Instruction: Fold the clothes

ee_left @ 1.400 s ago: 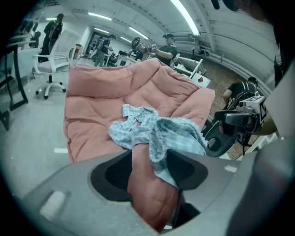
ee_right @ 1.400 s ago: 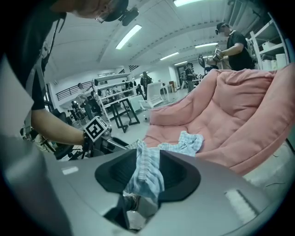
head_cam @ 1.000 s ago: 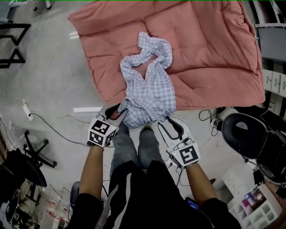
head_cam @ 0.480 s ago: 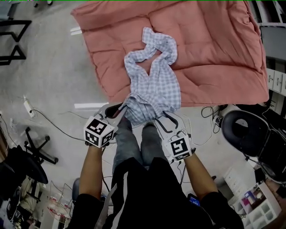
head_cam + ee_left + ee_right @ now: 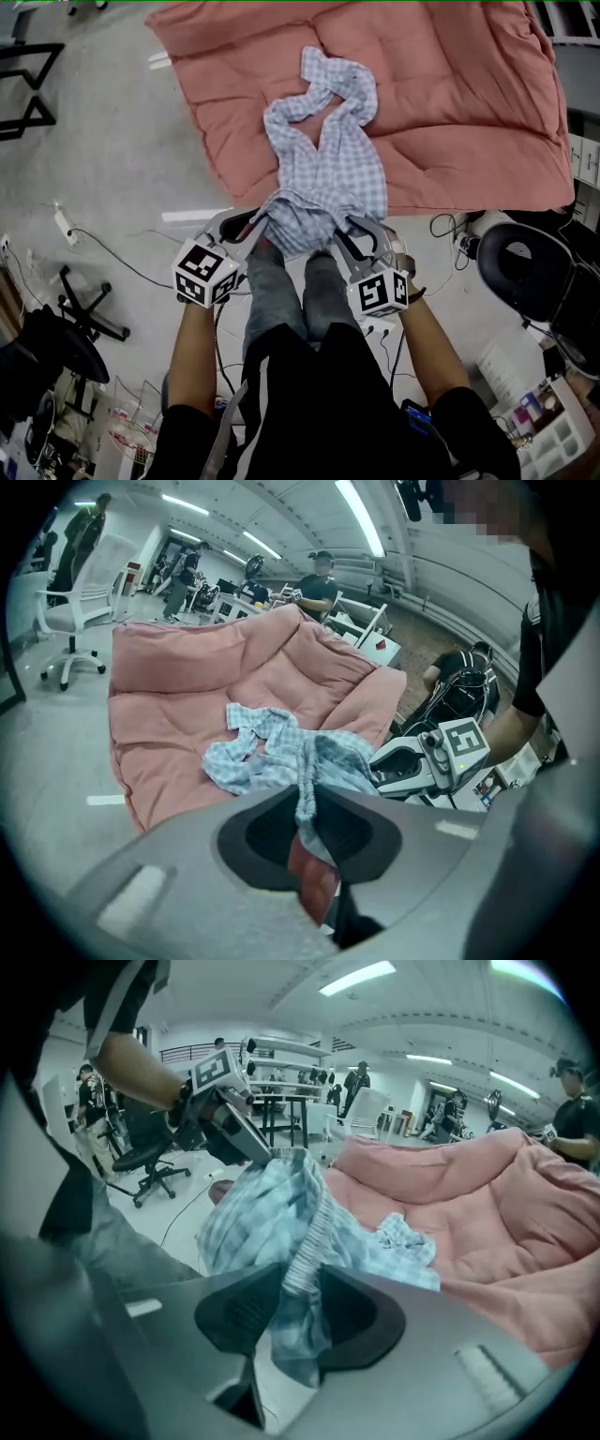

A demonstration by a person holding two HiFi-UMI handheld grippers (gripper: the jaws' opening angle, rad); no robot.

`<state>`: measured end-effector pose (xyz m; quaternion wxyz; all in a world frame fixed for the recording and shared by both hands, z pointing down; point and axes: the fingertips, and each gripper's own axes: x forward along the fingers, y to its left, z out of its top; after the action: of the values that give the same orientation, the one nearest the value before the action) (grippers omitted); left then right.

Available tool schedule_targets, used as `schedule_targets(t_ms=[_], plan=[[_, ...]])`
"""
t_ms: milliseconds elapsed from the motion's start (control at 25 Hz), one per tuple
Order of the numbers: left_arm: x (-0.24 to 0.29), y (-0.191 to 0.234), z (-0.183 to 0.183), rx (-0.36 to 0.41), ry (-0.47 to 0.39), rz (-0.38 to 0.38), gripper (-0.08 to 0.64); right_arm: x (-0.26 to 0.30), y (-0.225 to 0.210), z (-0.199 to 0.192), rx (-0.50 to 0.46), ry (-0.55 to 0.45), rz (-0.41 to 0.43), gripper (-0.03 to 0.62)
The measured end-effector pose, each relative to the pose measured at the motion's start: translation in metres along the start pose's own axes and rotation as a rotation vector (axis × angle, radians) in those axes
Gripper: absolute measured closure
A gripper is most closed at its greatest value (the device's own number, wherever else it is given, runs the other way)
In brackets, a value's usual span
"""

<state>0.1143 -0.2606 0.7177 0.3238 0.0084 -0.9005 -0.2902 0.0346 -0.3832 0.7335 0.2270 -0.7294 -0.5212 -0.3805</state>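
The person stands on a grey floor (image 5: 94, 141) at the near edge of a salmon-pink quilted blanket (image 5: 450, 94) that is spread flat on it. A light blue-and-white checked cotton garment (image 5: 328, 169) lies lengthwise on the blanket. Its far end is twisted into a loop and rests on the quilt. Its near end is lifted off the blanket's edge and hangs between the two grippers, above the person's grey-trousered legs (image 5: 281, 300).

The left gripper (image 5: 248, 228) is clamped on the garment's near left corner. The left gripper view shows its jaws, which have just been closing, pinched on a bunched fold of the checked cloth (image 5: 281, 757), with the pink blanket (image 5: 187, 677) beyond. The right gripper (image 5: 349, 234) grasps the near right corner. In the right gripper view the jaws press on a ribbed, gathered band (image 5: 300, 1251) at the edge of the garment (image 5: 272, 1213), and a flap of cloth hangs below them. The two grippers sit near each other at about the same height, so the held edge sags only slightly between them.

A strip of white tape (image 5: 187, 216) lies on the floor just beside the left gripper. Thin black cables (image 5: 103, 253) and a white power strip (image 5: 64, 225) lie further left. A black office chair (image 5: 525, 272) stands to the right, off the blanket.
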Motion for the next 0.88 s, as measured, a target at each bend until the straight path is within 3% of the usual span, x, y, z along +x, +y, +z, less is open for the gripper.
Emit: schedule_targets(t_ms=[200,400,680,880], plan=[[-0.002,0.007,-0.003,-0.014,0.002,0.017,0.511,0.007,-0.013,-0.002,-0.039,0.001,0.007,0.457],[0.004,0.008,-0.005,-0.018,0.009,0.022,0.511,0.018,-0.003,-0.015,-0.212,0.051,0.033,0.456],[0.009,0.006,-0.009,0.000,0.022,0.033,0.511,0.029,-0.002,-0.022,-0.285,0.086,0.036,0.456],[0.008,0.003,-0.010,0.015,0.029,0.065,0.511,0.024,-0.005,-0.020,-0.222,0.084,0.060,0.471]])
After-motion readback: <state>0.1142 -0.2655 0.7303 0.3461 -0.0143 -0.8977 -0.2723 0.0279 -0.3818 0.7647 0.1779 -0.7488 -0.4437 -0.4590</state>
